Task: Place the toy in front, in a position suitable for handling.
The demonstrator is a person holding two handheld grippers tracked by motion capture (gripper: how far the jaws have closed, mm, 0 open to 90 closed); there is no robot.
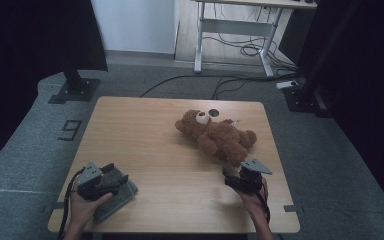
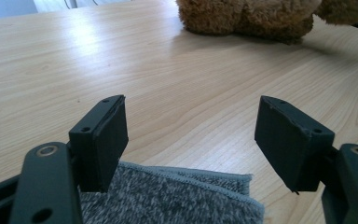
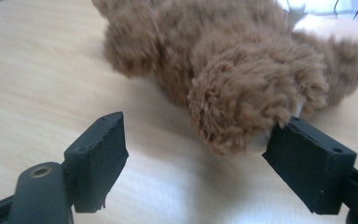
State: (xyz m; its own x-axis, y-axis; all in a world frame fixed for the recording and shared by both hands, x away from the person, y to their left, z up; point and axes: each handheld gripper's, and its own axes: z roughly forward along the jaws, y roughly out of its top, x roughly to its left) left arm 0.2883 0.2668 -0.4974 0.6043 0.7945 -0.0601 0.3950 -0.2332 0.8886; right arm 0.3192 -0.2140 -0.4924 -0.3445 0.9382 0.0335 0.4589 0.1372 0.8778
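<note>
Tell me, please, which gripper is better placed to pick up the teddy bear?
The right gripper: its open jaws already face the teddy bear. The left gripper hovers over the grey cloth.

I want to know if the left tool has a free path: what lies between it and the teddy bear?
Only bare wooden table between the left tool and the teddy bear, seen in the left gripper view.

From my seat, the counter (image 1: 145, 145) lies bare across its middle and left, open passage between both hands. The teddy bear (image 1: 219, 136) blocks the far right, its leg just ahead of the right gripper (image 1: 237, 179), whose spread fingers (image 3: 98, 158) have fur close beside one of them. Under the left gripper (image 1: 111, 176), a grey cloth (image 2: 177, 198) covers the near corner.
</note>
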